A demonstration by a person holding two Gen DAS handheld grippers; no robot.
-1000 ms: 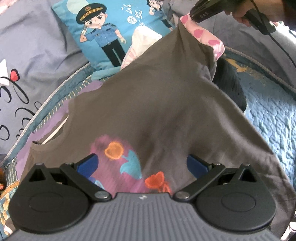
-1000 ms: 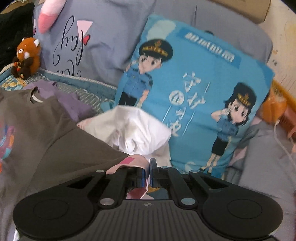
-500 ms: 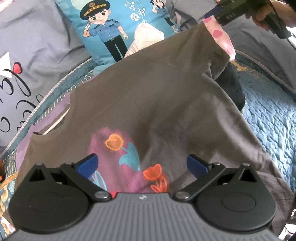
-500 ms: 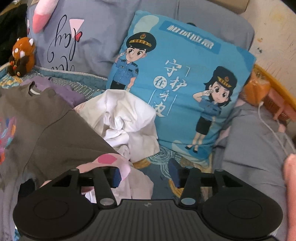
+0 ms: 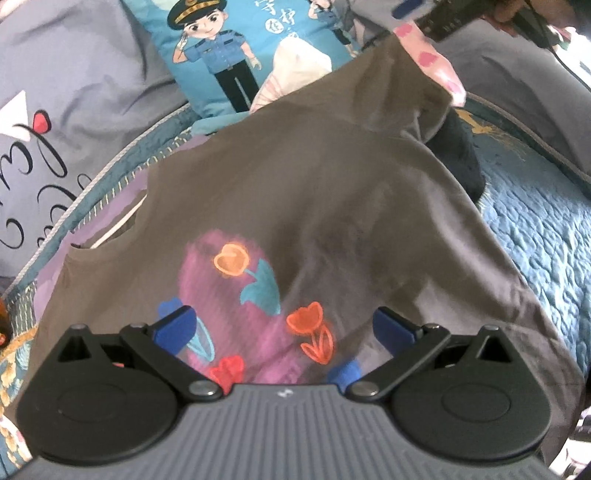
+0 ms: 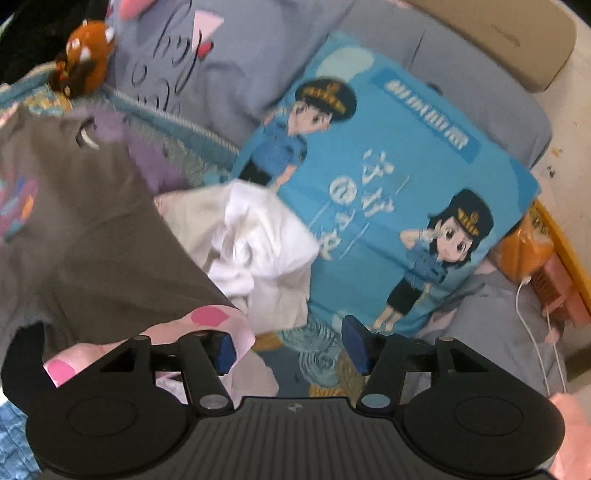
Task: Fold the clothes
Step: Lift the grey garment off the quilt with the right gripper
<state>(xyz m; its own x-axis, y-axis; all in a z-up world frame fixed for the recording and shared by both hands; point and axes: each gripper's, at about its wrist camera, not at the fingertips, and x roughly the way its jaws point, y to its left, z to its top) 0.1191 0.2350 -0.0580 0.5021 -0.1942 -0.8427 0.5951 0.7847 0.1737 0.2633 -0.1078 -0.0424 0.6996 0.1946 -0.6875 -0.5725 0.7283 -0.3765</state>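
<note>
A grey-brown T-shirt [image 5: 314, 192] with a flower print lies spread on the bed; it also shows at the left of the right wrist view [image 6: 92, 236]. My left gripper [image 5: 284, 328] is open just above the flower print, holding nothing. My right gripper [image 6: 291, 349] is open at the shirt's far sleeve, beside a pink cloth with darker pink spots [image 6: 218, 321] that lies against its left finger. In the left wrist view the right gripper [image 5: 443, 18] sits at the top right, above that pink cloth [image 5: 432, 62].
A blue cartoon-police pillow [image 6: 388, 192] and grey lettered pillows [image 5: 55, 110] stand behind the shirt. A crumpled white garment [image 6: 258, 240], a purple garment [image 6: 147, 155] and a black one [image 5: 458, 158] lie around it. A plush toy [image 6: 83, 59] sits far left. The quilt [image 5: 543, 229] is blue.
My right gripper has opened and let go of the shirt sleeve with the pink cloth, which has dropped lower. My left gripper has stayed open and drawn back a little over the print.
</note>
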